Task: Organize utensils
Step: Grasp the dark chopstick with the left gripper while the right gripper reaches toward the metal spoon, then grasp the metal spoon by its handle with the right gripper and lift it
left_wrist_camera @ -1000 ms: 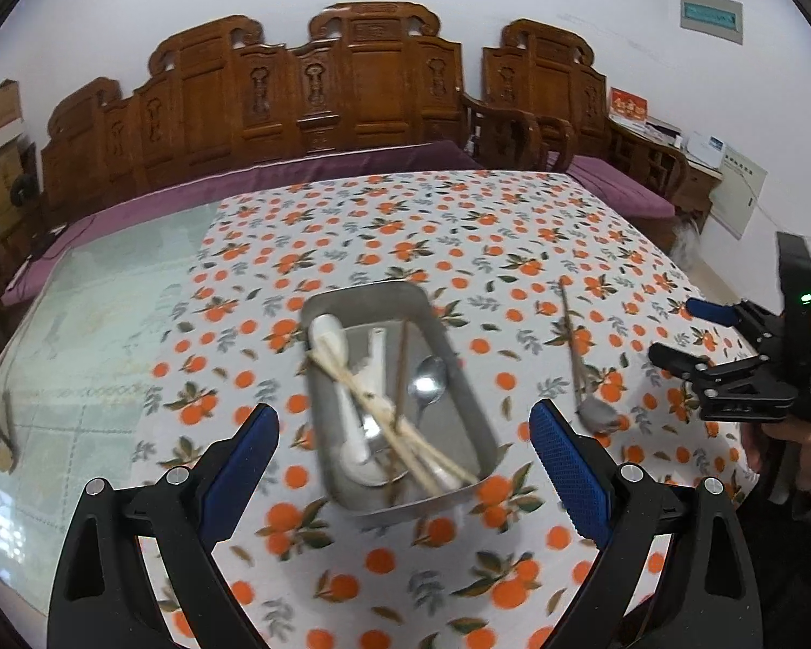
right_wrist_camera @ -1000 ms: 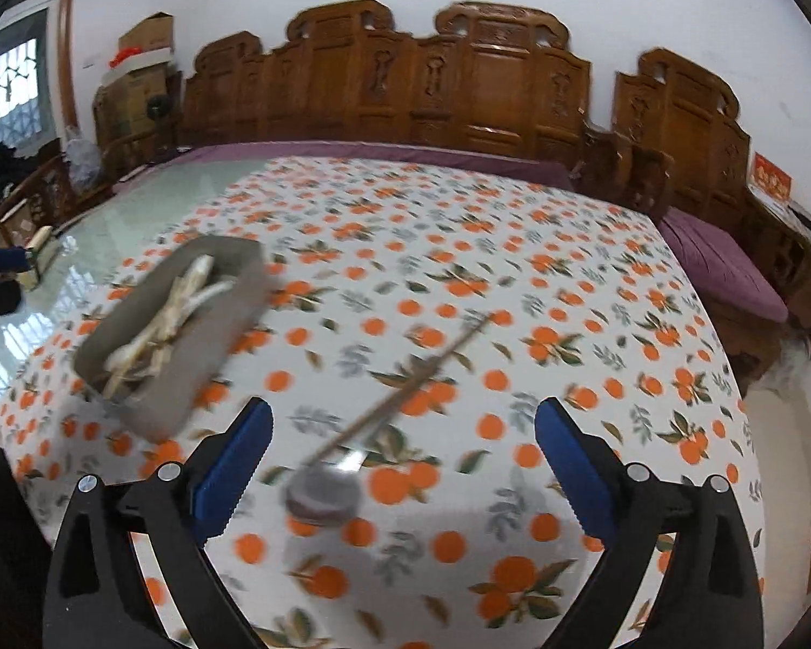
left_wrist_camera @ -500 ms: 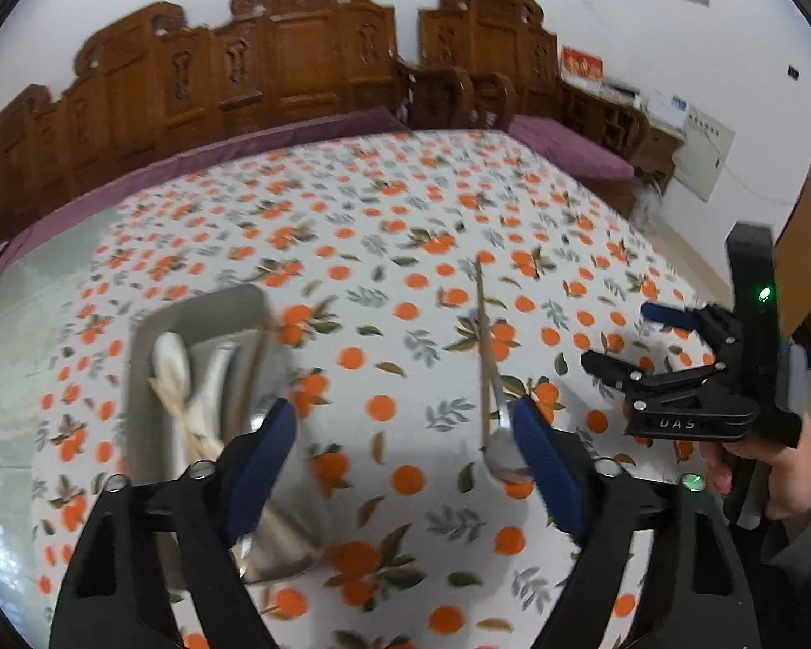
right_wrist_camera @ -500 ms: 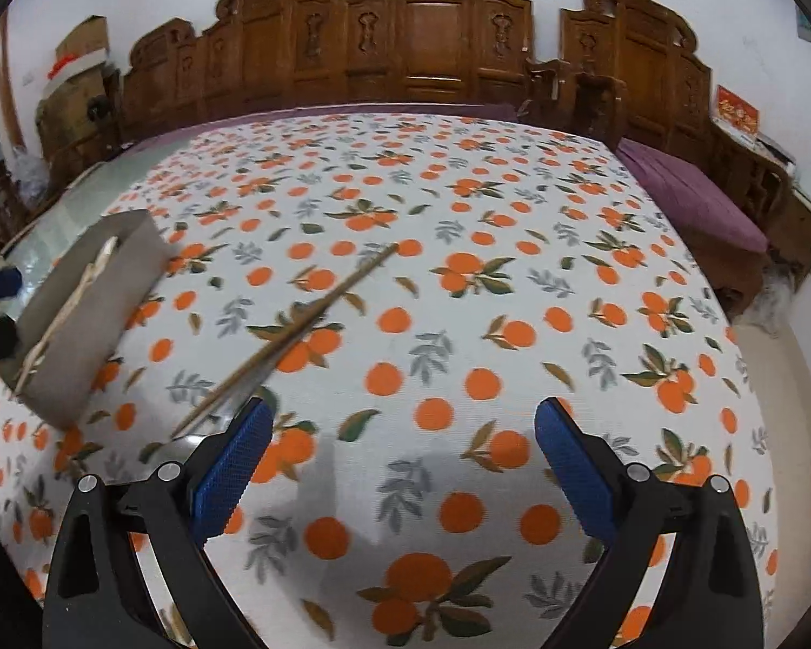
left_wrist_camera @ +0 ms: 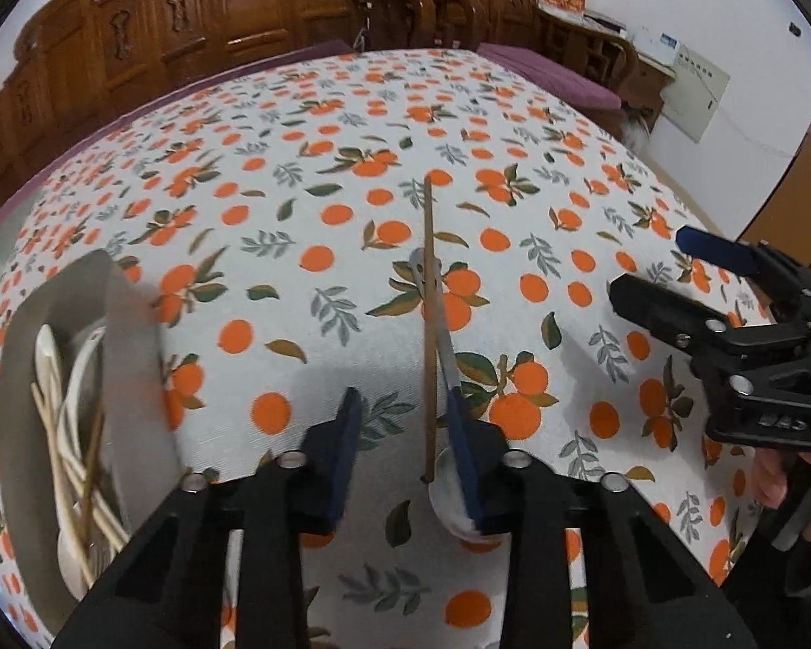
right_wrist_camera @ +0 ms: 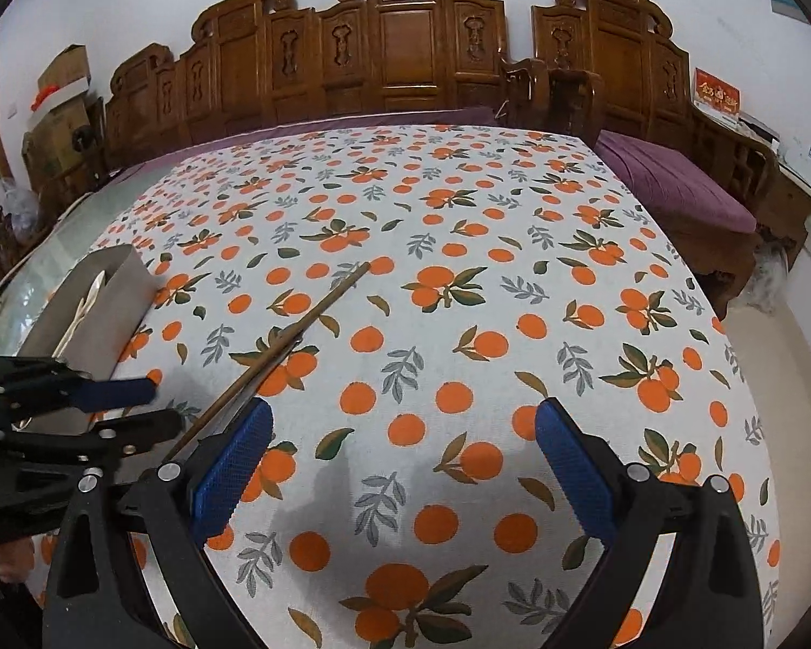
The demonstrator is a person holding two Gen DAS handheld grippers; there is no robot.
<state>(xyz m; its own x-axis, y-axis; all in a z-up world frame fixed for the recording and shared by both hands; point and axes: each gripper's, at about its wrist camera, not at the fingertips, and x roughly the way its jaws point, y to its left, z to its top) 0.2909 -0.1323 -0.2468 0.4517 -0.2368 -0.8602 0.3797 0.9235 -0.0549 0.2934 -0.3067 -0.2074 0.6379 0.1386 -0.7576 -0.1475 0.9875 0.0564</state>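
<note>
**A:** Closing now, our left gripper (left_wrist_camera: 403, 446) has the chopstick (left_wrist_camera: 429, 324) and the spoon (left_wrist_camera: 449, 378) between its blue pads, at the lower middle of the left wrist frame. A second ago those jaws stood wide over the tray (left_wrist_camera: 130, 357); now they are narrow and have swung across to the loose pair.

**B:** Are the pads pressing yet?

**A:** We cannot say so; the right pad touches the spoon's neck, the left one is still clear of the chopstick.

**B:** And our right gripper (right_wrist_camera: 405, 465)?

**A:** Wide, nothing between its pads, hovering over bare cloth (right_wrist_camera: 459, 270). We judge that these two are the last pieces still outside the tray, which now sits at the left edge.
</note>
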